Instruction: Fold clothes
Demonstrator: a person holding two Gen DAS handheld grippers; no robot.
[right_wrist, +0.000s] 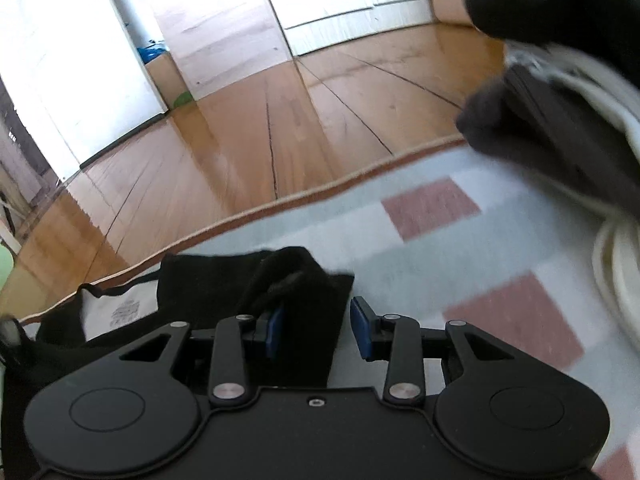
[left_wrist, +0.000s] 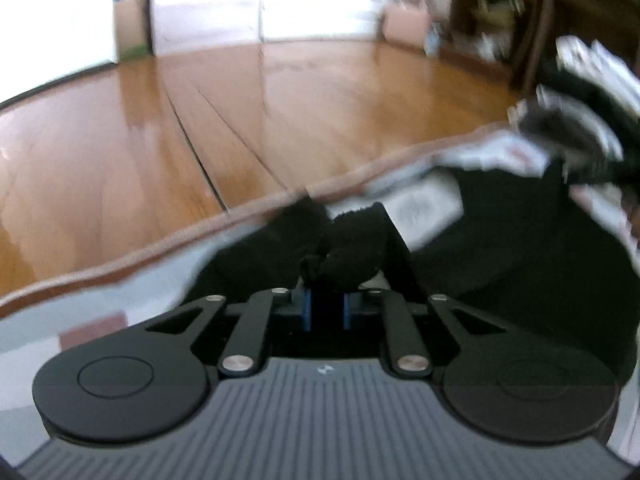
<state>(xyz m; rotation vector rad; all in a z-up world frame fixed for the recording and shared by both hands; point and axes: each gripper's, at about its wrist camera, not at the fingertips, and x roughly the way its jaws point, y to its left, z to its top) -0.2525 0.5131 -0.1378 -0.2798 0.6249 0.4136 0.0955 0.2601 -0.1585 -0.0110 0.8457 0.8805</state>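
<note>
While two grippers work low over one pale rug (right_wrist: pixel 420 264) with reddish squares on the wooden floor (right_wrist: pixel 280 128), a single black garment (right_wrist: pixel 224 276) lies on the rug near its edge, with a white printed patch showing. The left gripper (left_wrist: pixel 327 312) has its jaws pinched narrow on a bunched fold of that black cloth, and the right gripper (right_wrist: pixel 318 330) has its jaws spread wide with a flat corner between them. A heap of other clothes (right_wrist: pixel 560 120) sits to the right.
</note>
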